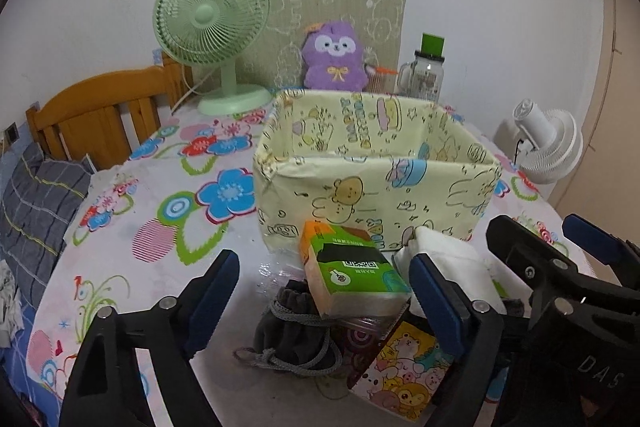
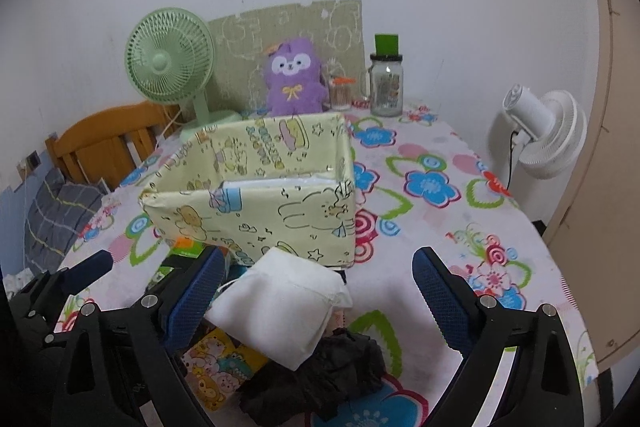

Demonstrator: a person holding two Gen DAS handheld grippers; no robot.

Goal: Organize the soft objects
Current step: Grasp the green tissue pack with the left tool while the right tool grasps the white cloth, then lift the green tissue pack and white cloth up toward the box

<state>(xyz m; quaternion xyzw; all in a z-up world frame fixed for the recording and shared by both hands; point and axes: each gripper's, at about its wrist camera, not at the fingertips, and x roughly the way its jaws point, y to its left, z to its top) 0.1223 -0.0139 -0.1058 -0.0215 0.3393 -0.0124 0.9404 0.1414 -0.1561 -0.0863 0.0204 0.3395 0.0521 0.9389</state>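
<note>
A pale yellow cartoon-print fabric box (image 1: 376, 187) (image 2: 256, 215) stands open on the flowered tablecloth (image 1: 168, 163). In front of it lies a pile: a green tissue pack (image 1: 352, 275), a grey drawstring pouch (image 1: 296, 331), a white cloth pouch (image 1: 448, 255) (image 2: 280, 311), a cartoon-print packet (image 1: 404, 375) (image 2: 216, 363) and a black cloth (image 2: 320, 375). My left gripper (image 1: 324, 263) is open, its fingers on either side of the tissue pack and apart from it. My right gripper (image 2: 320, 267) is open wide around the white pouch.
At the back stand a green desk fan (image 1: 212, 23), a purple plush toy (image 1: 334, 55) against a cardboard sheet, and a glass jar (image 1: 424, 75) with a green lid. A white fan (image 1: 548, 147) is off the table's right edge, a wooden headboard (image 1: 100, 111) to the left.
</note>
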